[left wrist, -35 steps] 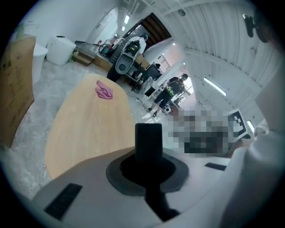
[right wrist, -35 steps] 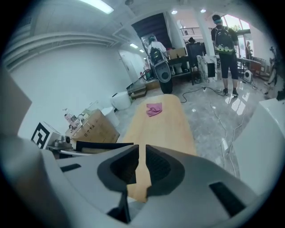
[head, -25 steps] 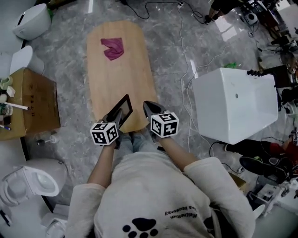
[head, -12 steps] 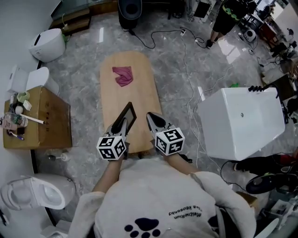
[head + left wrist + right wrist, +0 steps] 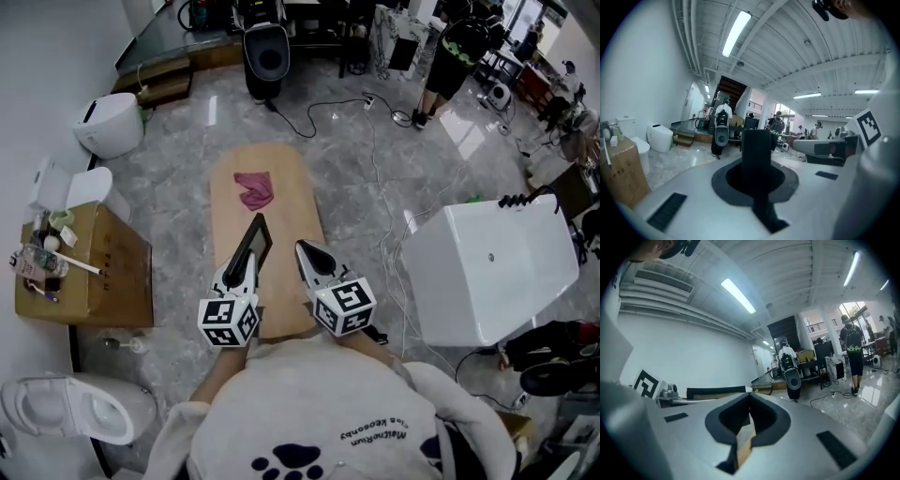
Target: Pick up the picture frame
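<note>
The picture frame (image 5: 251,242) is black and thin, and it hangs edge-on over the near end of the wooden table (image 5: 281,202). My left gripper (image 5: 240,264) is shut on its lower part. In the left gripper view the frame's dark edge (image 5: 756,145) stands upright between the jaws. My right gripper (image 5: 307,249) is beside it on the right, shut with nothing in it. Its jaw tips (image 5: 749,397) meet in the right gripper view, where the frame (image 5: 717,391) shows as a black bar at the left.
A pink cloth (image 5: 254,190) lies at the table's far end. A white tub (image 5: 492,267) stands on the right, a cardboard box (image 5: 89,267) with small items on the left, and a toilet (image 5: 70,422) at the near left. Cables (image 5: 375,141) cross the floor, and a person (image 5: 455,47) stands far off.
Both grippers have risen together, the left carrying the frame up off the table. The frame now stands more upright. The table and floor look smaller and farther below.
</note>
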Tool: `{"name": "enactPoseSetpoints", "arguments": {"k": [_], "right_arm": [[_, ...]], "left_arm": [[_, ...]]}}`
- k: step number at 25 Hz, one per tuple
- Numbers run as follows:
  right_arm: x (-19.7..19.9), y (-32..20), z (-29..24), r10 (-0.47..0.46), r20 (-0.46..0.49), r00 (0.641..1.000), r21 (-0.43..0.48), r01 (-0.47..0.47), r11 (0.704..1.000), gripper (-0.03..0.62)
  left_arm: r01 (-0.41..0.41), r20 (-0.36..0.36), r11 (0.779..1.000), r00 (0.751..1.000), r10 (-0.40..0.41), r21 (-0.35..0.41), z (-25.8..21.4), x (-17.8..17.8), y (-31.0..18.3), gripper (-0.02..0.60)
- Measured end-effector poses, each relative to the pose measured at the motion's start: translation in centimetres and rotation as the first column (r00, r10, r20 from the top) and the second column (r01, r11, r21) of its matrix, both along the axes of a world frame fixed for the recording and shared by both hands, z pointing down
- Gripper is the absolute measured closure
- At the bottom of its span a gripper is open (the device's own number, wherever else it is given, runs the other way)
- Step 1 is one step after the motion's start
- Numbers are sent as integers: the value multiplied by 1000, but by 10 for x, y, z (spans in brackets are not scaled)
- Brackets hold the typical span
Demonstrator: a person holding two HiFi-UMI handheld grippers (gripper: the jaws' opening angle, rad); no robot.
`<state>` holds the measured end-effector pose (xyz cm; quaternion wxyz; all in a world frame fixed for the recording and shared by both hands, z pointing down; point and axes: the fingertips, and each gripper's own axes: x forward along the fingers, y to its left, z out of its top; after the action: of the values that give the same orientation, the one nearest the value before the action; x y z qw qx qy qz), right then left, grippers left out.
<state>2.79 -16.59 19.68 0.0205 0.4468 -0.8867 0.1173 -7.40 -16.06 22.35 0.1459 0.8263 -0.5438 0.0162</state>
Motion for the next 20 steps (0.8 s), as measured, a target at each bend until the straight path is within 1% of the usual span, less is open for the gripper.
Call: {"name": "enactPoseSetpoints", "arguments": {"k": [2,5,7,13,20], "right_arm": [[-1,3,-5,-2,-3,1000,23,2,1000,585],[-6,9,-10,-13,-56,998,81,18,997,585],[-8,13,-13,-22,-68,997,104,29,994,585],[-5,29,-11,-6,-77,997,125,16,992,585],[0,43,-5,-21,-61,998,128,28,991,586]], "left_arm": [[10,6,999,1000,-10,40,-12,0,2,565],[14,24,994,1000,-17,111,-29,2,7,565],[19,37,990,999,-24,138,-34,4,11,565],[19,33,989,999,-24,148,-29,17,26,565],[12,33,988,999,-17,151,-19,27,43,565]]}}
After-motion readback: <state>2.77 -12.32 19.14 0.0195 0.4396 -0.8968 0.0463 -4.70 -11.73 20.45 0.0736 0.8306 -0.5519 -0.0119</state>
